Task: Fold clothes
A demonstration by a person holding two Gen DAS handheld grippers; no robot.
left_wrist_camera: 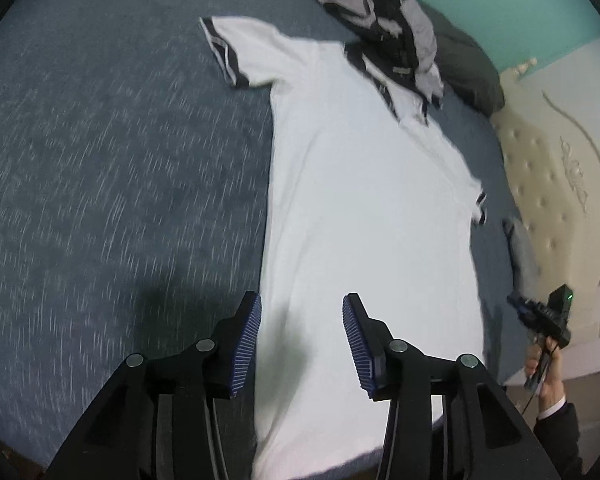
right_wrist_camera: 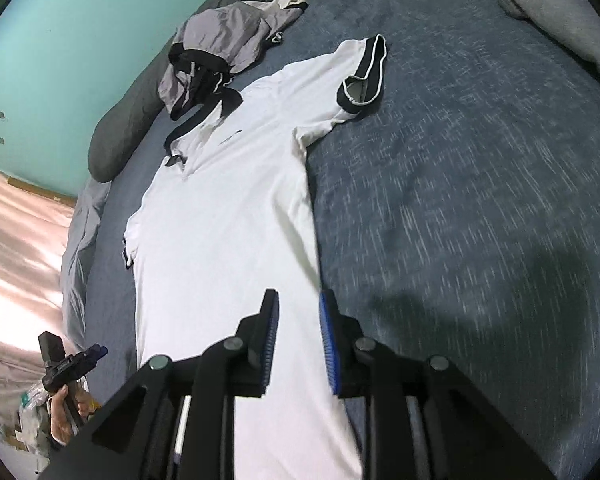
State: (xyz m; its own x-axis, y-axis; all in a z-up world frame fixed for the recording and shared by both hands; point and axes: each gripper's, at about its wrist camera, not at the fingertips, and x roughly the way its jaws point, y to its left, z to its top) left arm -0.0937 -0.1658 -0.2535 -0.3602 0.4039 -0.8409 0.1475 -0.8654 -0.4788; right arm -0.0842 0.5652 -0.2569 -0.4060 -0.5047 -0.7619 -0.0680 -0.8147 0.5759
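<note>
Blue heathered bedding (left_wrist_camera: 100, 184) fills most of both views, with a teal wall (left_wrist_camera: 500, 4) behind it at the top and a cream tufted headboard (left_wrist_camera: 556, 184) at the right edge of the left wrist view. On the bedding we see a white polo shirt (left_wrist_camera: 364, 208) spread flat, face up, its dark collar toward the top of the frame and its hem running down to the bottom edge between our tongs. Its 2 short sleeves carry dark cuffs; the sleeve at upper left in the left wrist view lies out flat, while in the right wrist view the sleeve at upper right is curled so its cuff stands open. A grey and black garment (left_wrist_camera: 392, 28) lies crumpled at the top, overlapping the shirt's collar, and a dark pillow (left_wrist_camera: 468, 68) sits just behind it against the wall. Our left gripper (left_wrist_camera: 302, 344) hovers over the shirt's lower part with its jaws apart and nothing between the blue pads. Our right gripper (right_wrist_camera: 298, 344) hangs over the shirt's lower right edge, jaws parted a little, pads clear of the cloth. Each view catches the other tool at its lower outer corner, held in a hand (left_wrist_camera: 548, 376). Both views are streaked with blur.
</note>
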